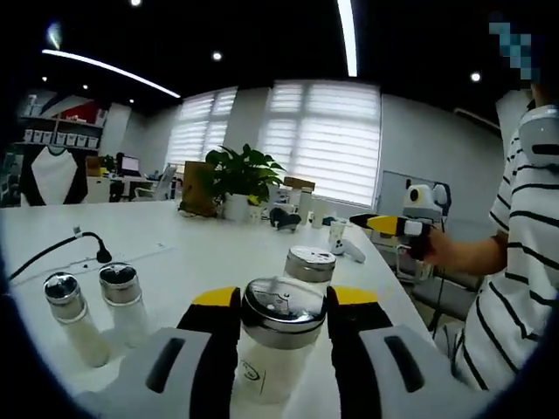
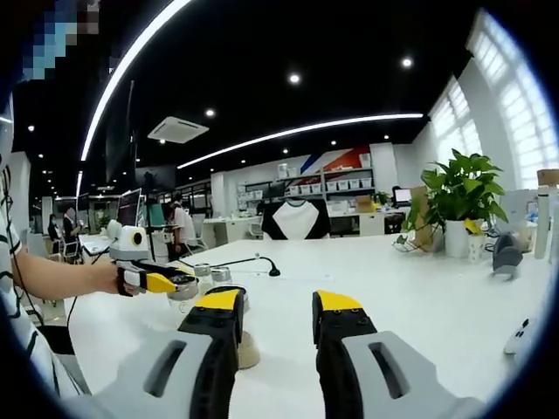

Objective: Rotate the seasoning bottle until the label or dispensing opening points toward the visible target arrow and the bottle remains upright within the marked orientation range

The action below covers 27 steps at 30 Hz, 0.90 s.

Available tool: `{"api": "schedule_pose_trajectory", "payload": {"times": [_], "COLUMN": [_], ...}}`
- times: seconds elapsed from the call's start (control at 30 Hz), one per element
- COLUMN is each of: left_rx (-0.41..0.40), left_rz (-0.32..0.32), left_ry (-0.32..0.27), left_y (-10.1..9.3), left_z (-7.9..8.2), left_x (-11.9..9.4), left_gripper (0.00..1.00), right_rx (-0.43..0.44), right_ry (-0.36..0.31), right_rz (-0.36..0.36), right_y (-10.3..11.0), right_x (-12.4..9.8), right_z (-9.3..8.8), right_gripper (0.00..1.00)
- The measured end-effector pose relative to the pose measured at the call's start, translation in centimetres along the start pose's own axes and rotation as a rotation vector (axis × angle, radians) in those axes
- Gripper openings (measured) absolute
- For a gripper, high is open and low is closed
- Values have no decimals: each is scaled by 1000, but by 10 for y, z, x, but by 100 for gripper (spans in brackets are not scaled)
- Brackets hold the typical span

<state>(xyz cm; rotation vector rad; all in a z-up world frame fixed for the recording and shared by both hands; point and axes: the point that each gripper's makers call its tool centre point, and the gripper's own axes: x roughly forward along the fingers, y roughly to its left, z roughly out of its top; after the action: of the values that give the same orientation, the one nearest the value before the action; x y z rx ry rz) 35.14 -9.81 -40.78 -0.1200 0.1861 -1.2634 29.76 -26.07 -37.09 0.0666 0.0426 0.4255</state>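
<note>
Bottle: clear glass seasoning bottle with round chrome lid (image 1: 282, 336), white contents, upright on the white table (image 1: 201, 253).
Left gripper (image 1: 282, 307): black, yellow-tipped jaws clamped on the bottle's lid, one on each side.
Axis: bottle's long axis vertical, centred between the jaws; a twist would turn about it.
Right gripper (image 2: 275, 307): jaws apart, nothing held, farther off.
Target arrow: not discernible.
</note>
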Motion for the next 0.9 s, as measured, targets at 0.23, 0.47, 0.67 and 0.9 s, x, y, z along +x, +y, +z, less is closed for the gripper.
{"api": "schedule_pose_trajectory", "payload": {"times": [0.23, 0.47, 0.67, 0.9], "left_rx": [19, -19, -3, -38], "left_rz": [114, 261, 391, 423], "left_ry": [-48, -106, -140, -150], "left_y": [3, 13, 19, 24], "left_z": [0, 1, 1, 1], "left_x": [-2, 0, 0, -2], "left_gripper": [41, 41, 41, 42], "right_rx": [10, 19, 18, 46], "right_ry": [-10, -4, -11, -30], "right_rz": [-23, -21, -35, -40], "right_y": [-5, -5, -7, -11], "right_x": [-2, 0, -5, -12], "right_z": [1, -3, -2, 0], "right_gripper": [29, 29, 29, 30]}}
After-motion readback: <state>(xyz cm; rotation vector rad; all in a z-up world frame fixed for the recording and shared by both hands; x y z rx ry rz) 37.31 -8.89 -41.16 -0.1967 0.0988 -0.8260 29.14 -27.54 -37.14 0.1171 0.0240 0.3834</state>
